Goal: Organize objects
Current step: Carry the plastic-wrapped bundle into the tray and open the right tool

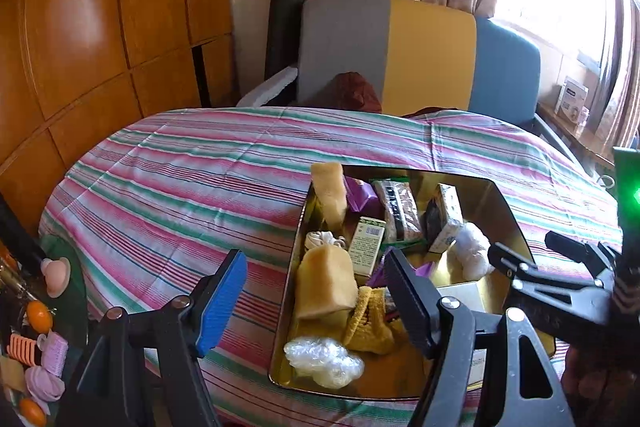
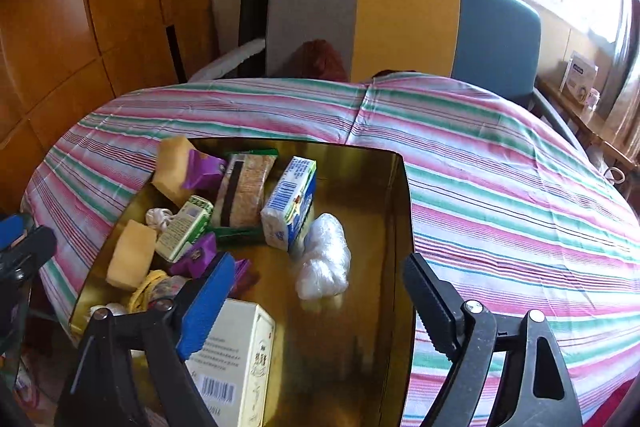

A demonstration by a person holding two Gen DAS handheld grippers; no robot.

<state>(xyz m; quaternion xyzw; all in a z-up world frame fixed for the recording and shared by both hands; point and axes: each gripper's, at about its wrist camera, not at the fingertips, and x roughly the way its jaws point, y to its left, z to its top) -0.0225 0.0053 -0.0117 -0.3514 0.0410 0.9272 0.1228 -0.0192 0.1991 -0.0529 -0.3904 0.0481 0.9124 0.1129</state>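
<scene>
A gold metal tray (image 1: pixel 502 203) (image 2: pixel 360 183) lies on a striped cloth. It holds yellow sponges (image 1: pixel 326 287) (image 2: pixel 132 253), a green-and-white box (image 1: pixel 366 245) (image 2: pixel 184 229), a blue-and-white carton (image 2: pixel 290 203), a snack pack (image 2: pixel 244 193), purple pieces (image 2: pixel 200 169), clear plastic wads (image 2: pixel 324 259) (image 1: pixel 324 361), a yellow knitted cloth (image 1: pixel 370 323) and a cream barcoded box (image 2: pixel 232 363). My left gripper (image 1: pixel 315 255) hangs open over the tray's near left part, with nothing pressed between its pads. My right gripper (image 2: pixel 320 259) is open above the tray's near end, its blue pad over the cream box.
The striped cloth (image 1: pixel 168 179) (image 2: pixel 500 179) spreads around the tray. A chair with a grey, yellow and blue back (image 1: pixel 424 51) stands behind it. A low stand at the left (image 1: pixel 44 327) carries small pink and orange items. Wooden panels (image 1: pixel 100 27) line the left.
</scene>
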